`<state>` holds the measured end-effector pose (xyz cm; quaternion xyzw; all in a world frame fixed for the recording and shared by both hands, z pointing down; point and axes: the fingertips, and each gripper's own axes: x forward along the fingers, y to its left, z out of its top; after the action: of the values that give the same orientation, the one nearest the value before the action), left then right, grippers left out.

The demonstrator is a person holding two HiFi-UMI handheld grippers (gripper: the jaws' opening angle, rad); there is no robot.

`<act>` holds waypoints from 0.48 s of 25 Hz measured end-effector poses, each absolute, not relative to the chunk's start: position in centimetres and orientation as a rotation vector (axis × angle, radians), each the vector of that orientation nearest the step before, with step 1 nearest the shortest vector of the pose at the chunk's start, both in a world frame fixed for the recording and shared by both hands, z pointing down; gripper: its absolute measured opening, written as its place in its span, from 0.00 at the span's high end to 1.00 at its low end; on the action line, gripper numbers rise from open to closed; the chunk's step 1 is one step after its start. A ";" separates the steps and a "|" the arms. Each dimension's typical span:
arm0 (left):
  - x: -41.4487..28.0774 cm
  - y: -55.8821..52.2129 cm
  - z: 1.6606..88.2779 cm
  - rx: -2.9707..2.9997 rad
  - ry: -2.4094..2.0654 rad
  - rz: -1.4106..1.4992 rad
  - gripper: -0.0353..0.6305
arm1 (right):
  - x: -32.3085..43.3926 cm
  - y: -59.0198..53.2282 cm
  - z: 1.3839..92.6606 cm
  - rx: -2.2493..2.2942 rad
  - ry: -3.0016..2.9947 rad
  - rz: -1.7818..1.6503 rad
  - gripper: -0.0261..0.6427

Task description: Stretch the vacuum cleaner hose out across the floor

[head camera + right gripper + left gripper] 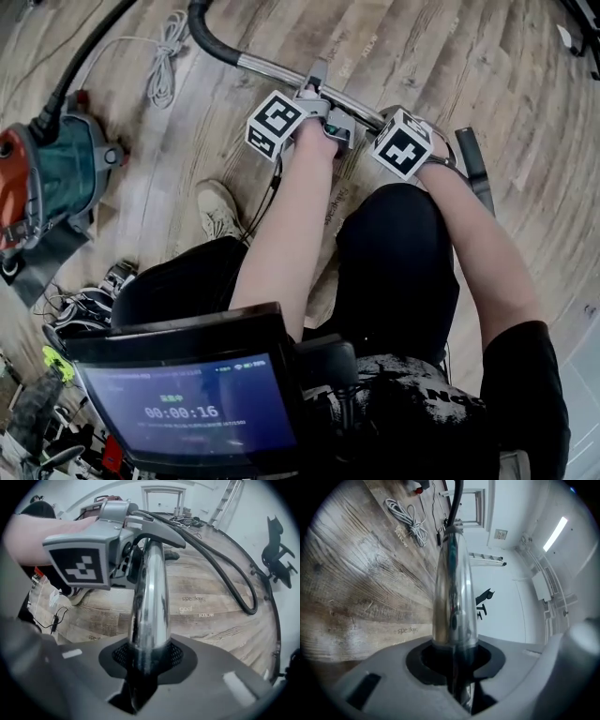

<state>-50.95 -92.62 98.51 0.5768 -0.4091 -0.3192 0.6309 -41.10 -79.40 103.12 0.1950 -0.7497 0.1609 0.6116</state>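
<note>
A wood-plank floor (pixel 450 56) fills the head view, and the person stands over it with legs in black trousers (pixel 398 272). The vacuum cleaner (pixel 56 173), a teal and orange body, sits on the floor at the left edge of that view. A dark screen (pixel 187 403) hangs near the bottom of the frame. The black hose (pixel 202 33) leaves the cleaner's body, runs up out of the top of the frame, and comes back in as a curved length that joins a chrome tube (pixel 272 67). In the right gripper view more of the hose lies in a loose bend on the planks beyond the tube. The tube slants across the floor in front of the person's knees, and both arms reach down to it. The left tongs (pixel 317 89) are pinching the tube near its middle; their own view shows the shiny metal seated in the dark notch of the pads. The right tongs (pixel 386 120) point steeply down just beside them and are likewise clamped on the tube, which sits in their meshed pads. A coiled white cable (pixel 167 56) lies near the hose's curve. A pale shoe (pixel 217 208) rests on the planks near the person's left arm.
</note>
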 end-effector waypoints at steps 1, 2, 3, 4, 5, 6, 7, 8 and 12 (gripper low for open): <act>-51.9 -93.2 98.3 1.322 -0.951 -0.755 0.81 | -41.4 -79.4 103.0 0.449 -1.736 0.386 0.80; -52.7 -93.8 98.0 1.331 -0.961 -0.772 0.81 | -41.7 -79.4 102.9 0.447 -1.745 0.404 0.80; -53.4 -94.2 97.8 1.343 -0.961 -0.778 0.81 | -41.9 -79.2 102.9 0.445 -1.753 0.423 0.80; -53.7 -94.5 97.6 1.359 -0.949 -0.774 0.82 | -42.1 -79.1 102.9 0.444 -1.758 0.439 0.80; -53.7 -94.6 97.4 1.378 -0.932 -0.760 0.82 | -42.2 -79.0 102.9 0.444 -1.759 0.449 0.80; -53.5 -94.7 97.1 1.401 -0.919 -0.741 0.82 | -42.3 -79.0 103.0 0.445 -1.759 0.456 0.80; -53.4 -94.7 96.6 1.429 -0.913 -0.720 0.82 | -42.4 -78.9 103.0 0.448 -1.756 0.460 0.80; -53.4 -94.7 95.9 1.461 -0.911 -0.701 0.82 | -42.5 -79.0 103.0 0.457 -1.749 0.457 0.80; -52.9 -94.9 90.8 1.582 -0.910 -0.626 0.82 | -43.3 -80.2 100.7 0.527 -1.695 0.359 0.80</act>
<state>-52.87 -94.88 90.76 0.6738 -0.3876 -0.2668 0.5697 -43.31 -80.22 100.72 0.2291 -0.7362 0.1560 0.6174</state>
